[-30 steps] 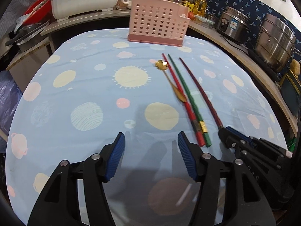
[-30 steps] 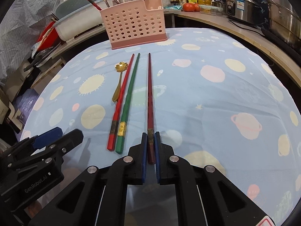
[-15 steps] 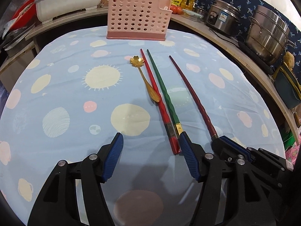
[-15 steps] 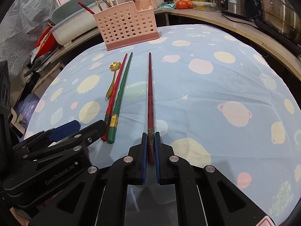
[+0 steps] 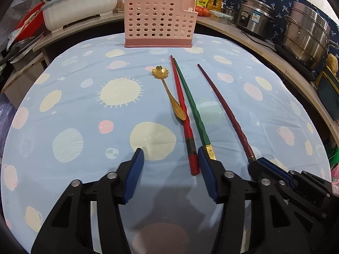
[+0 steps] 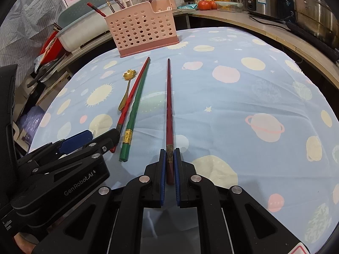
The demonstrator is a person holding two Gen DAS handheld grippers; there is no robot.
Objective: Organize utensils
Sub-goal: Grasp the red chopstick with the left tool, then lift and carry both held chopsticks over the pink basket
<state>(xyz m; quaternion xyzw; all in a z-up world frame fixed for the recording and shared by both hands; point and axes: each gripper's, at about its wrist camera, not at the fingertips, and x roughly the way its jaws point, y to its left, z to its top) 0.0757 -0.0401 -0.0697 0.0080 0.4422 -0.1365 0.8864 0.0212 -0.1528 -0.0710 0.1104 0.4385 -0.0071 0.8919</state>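
Note:
My right gripper (image 6: pixel 169 150) is shut on the thick end of a dark red chopstick (image 6: pixel 168 105), also seen in the left wrist view (image 5: pixel 224 110). My left gripper (image 5: pixel 169 154) is open, with the thick end of a bright red chopstick (image 5: pixel 182 114) lying between its fingers. A green chopstick (image 5: pixel 193 110) lies just right of it, its end under the right finger. A gold flower-bowl spoon (image 5: pixel 169 91) lies to the left. A pink perforated utensil holder (image 5: pixel 159 22) stands at the table's far edge.
The table has a blue planet-print cloth (image 5: pixel 84 110). Behind it a counter holds a white tub (image 5: pixel 80 4), bottles, tomatoes (image 6: pixel 206 4) and steel pots (image 5: pixel 305 33). The left gripper's body shows in the right wrist view (image 6: pixel 63 169).
My left gripper has shifted right and forward, so the red chopstick's end now lies between its fingers. My right gripper stays shut on the dark red chopstick.

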